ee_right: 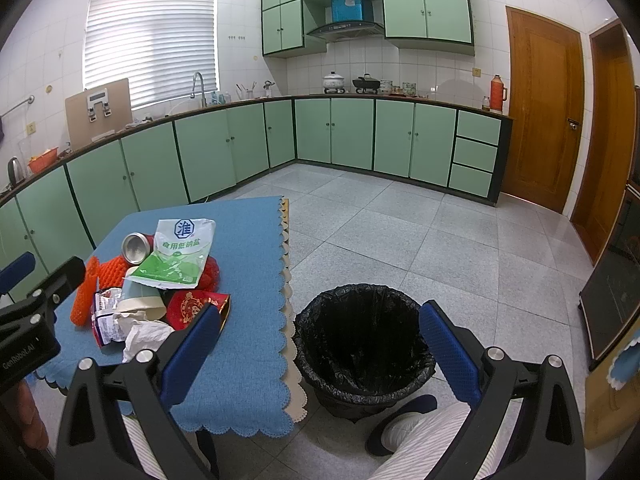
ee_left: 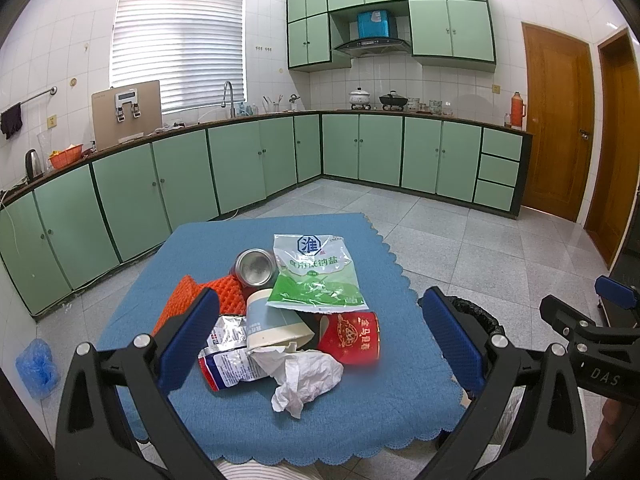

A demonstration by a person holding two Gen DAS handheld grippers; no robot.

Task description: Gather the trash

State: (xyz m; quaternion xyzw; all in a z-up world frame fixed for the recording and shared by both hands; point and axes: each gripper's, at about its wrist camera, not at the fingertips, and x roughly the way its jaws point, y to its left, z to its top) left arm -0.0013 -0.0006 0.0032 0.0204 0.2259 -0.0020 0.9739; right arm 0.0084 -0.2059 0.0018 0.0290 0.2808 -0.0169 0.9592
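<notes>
**Both grippers spread and empty, trash pile waiting beside the bin**

Nearest in the left wrist view, the left gripper (ee_left: 320, 336) hangs with its 2 blue pads wide apart and nothing between them, aimed straight over the pile, which reads as the start of a pick. The right gripper (ee_right: 320, 344) is equally spread and empty, and it looks down toward the bin (ee_right: 362, 344), probably waiting its turn.

All the trash sits heaped in the middle of the blue tablecloth (ee_left: 360, 420), so any piece is a short carry from the bin at the table's right edge. Closest lies a crumpled white tissue (ee_left: 304, 380), touching a torn foil wrapper (ee_left: 228, 356). Just behind are a tipped paper cup (ee_left: 272, 320) and a red carton (ee_left: 352, 336). An orange foam net (ee_left: 224, 292) lies to the left. Farthest back, a metal can (ee_left: 256, 266) lies on its side, next to a green and white salt bag (ee_left: 316, 276) draped on top.

The left view shows the pile head on but only a sliver of the bin's black liner. The right view shows the whole bin, lined and apparently empty, standing on the floor just beside the table, and sees the pile from the side.
</notes>
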